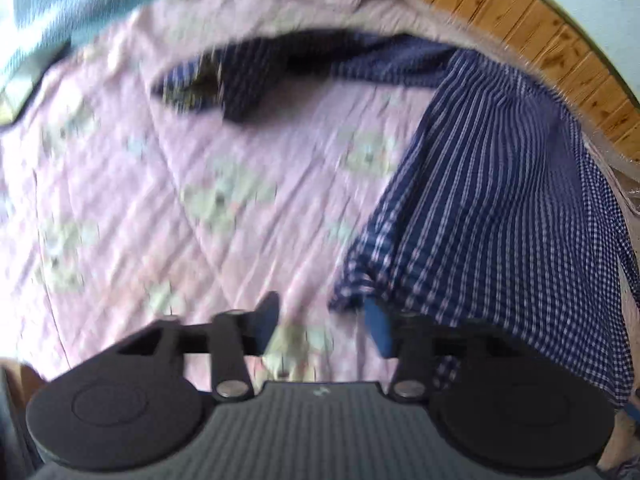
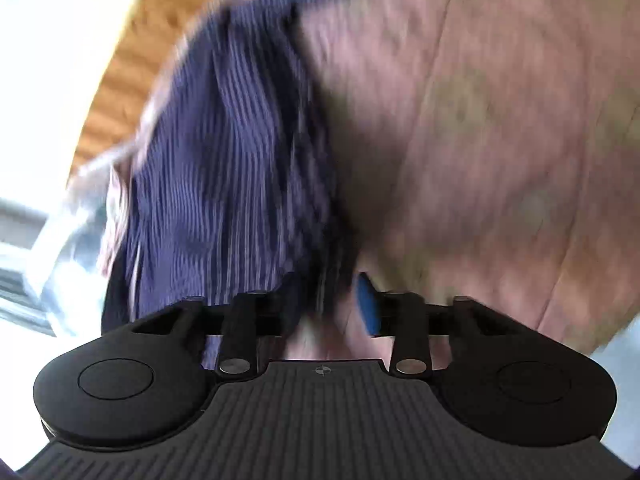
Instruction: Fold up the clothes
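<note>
The left gripper (image 1: 324, 320) stands half open above the pink quilted bedspread (image 1: 200, 200), gripping nothing; the navy-and-white checked shirt (image 1: 480, 184) lies just right of its fingertips. The right gripper (image 2: 332, 304) is part open, blurred shirt cloth (image 2: 224, 160) ahead-left; any grip is unclear.

Navy checked shirt (image 1: 492, 184), pink floral bedspread (image 1: 248, 168)
</note>
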`<state>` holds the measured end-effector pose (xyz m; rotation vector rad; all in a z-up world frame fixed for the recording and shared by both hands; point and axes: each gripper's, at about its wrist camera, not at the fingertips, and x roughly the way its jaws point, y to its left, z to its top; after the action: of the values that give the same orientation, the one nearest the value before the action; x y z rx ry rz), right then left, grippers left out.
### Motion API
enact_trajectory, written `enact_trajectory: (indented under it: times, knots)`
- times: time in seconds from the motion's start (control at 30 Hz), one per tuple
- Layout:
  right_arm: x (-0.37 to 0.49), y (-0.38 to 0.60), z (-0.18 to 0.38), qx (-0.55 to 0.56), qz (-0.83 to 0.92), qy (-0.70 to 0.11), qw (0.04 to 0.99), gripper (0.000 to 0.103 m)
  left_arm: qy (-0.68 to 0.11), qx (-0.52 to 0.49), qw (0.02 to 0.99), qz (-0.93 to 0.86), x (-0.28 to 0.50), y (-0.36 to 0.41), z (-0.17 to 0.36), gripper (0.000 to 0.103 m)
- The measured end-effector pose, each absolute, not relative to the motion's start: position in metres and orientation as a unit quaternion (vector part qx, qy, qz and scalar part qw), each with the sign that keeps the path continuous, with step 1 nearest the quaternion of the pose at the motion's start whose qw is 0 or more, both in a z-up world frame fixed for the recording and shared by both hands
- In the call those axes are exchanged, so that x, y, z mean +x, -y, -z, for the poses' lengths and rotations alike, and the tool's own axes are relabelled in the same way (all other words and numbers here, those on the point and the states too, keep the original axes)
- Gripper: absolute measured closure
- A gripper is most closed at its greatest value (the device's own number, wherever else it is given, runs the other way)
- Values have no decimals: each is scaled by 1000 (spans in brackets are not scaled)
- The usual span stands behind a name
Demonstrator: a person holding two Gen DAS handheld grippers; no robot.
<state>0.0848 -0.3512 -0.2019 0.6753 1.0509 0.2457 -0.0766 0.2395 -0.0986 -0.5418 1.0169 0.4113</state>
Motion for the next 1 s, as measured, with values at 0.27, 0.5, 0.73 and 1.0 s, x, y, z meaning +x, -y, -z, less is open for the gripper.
enact_trajectory:
  times: [0.27, 0.5, 0.73, 1.0]
  knots:
    - [117, 326, 223, 275, -216, -495, 796, 103, -465, -214, 844, -161, -47, -237, 97, 100]
    - [105, 365, 158, 314, -184, -462, 809, 103, -480, -231, 824, -192, -72, -255, 93, 89]
    - [76, 383, 216, 335, -124, -497, 791, 59, -491, -213, 825, -184, -94, -237, 103, 64]
    - [36, 304, 204, 137, -186, -465, 854, 32, -490, -177, 843, -134, -88, -206, 100, 61]
